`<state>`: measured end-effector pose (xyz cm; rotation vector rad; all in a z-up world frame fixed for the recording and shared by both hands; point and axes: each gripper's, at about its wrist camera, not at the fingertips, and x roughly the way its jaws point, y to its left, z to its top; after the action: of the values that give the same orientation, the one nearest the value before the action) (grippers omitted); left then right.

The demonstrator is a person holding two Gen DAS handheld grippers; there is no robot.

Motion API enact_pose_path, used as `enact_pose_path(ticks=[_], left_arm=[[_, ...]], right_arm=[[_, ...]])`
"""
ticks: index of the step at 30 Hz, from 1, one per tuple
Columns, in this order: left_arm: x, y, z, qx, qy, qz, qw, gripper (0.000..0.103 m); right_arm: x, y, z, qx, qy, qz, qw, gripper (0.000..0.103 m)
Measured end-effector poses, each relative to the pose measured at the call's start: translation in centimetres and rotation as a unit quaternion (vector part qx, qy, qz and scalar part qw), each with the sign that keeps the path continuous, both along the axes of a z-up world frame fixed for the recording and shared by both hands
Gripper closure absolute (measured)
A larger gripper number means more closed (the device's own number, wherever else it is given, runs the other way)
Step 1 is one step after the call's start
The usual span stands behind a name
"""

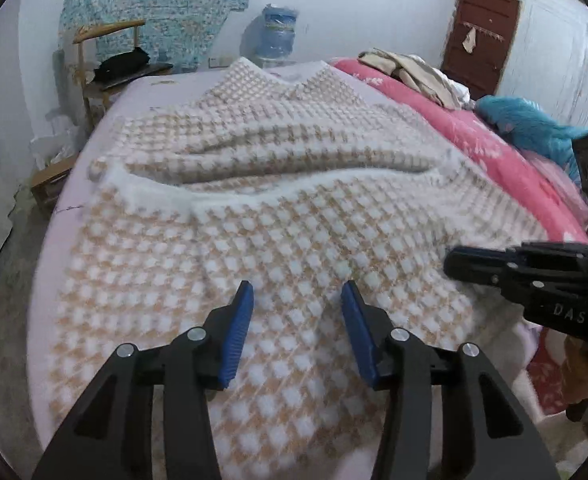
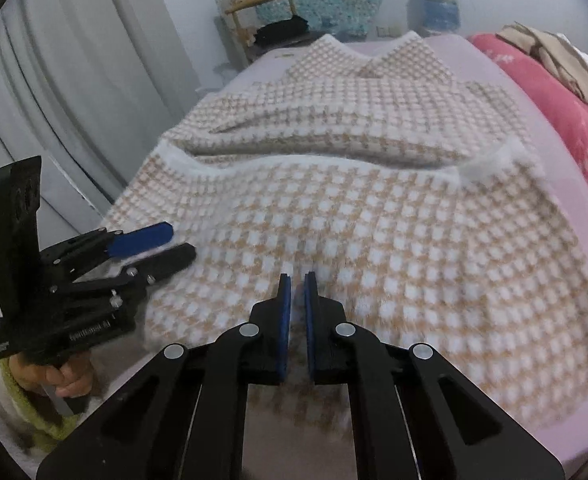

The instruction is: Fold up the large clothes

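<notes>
A fuzzy beige-and-white checked sweater (image 1: 294, 220) (image 2: 374, 220) lies spread on the bed, collar at the far end. A white-trimmed edge crosses its middle where one layer lies over another. My left gripper (image 1: 298, 296) hovers over the near part with its blue pads wide apart, open, and fabric showing between them. In the right wrist view the left gripper (image 2: 181, 242) sits at the sweater's near left corner, held by a hand (image 2: 69, 380). My right gripper (image 2: 298, 284) has its pads almost together, shut on the sweater's near edge. It also reaches in from the right (image 1: 454, 264).
The bed has a lilac sheet (image 1: 53, 280). A pink quilt (image 1: 494, 136) runs along its right side, bearing a pile of clothes (image 1: 414, 68) and a blue bag (image 1: 534, 120). Beyond stand a wooden chair (image 1: 105, 40), a water bottle (image 1: 279, 32) and a brown door (image 1: 482, 32).
</notes>
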<state>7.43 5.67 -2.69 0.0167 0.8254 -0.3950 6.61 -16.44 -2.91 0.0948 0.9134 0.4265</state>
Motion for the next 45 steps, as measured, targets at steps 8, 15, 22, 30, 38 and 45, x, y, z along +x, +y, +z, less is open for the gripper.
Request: enact_pose_path(ticks=[8,15,22,30,38,45], left_arm=[[-1.2,0.9,-0.9,0.036,-0.001,0.014,0.9993,0.057],[-1.6,5.8,-2.2,-0.003,0.021,0.056,0.9982,0.056],[-1.7,7.4,-2.4,0.018,0.017,0.078,0.9966,0.056],[-2.7,6.6,1.2,-0.005,-0.004,0.053,0.9986,0.056],[-0.9,3.3,-0.1,-0.008,0.062,0.02,0.9978,0.044],[2.9,2.3,2.9,0.0,0.046,0.025,0.9986,0.03]], right_arm=[[-1.2,-1.3,-0.8,0.002,0.009,-0.009,1.0,0.096],[-2.1,-5.0,-2.7,0.028,0.037,-0.052,0.998,0.096],[-2.4,-8.5,-2.0,-0.034,0.026,-0.117,0.992,0.096],[-2.9,-11.2,-0.2,-0.05,0.01,-0.162,0.986,0.066],[-1.8,-13.0,0.0,-0.046,0.018,-0.178,0.983,0.041],[1.5,-9.4,2.8,-0.001,0.011,-0.096,0.995,0.026]])
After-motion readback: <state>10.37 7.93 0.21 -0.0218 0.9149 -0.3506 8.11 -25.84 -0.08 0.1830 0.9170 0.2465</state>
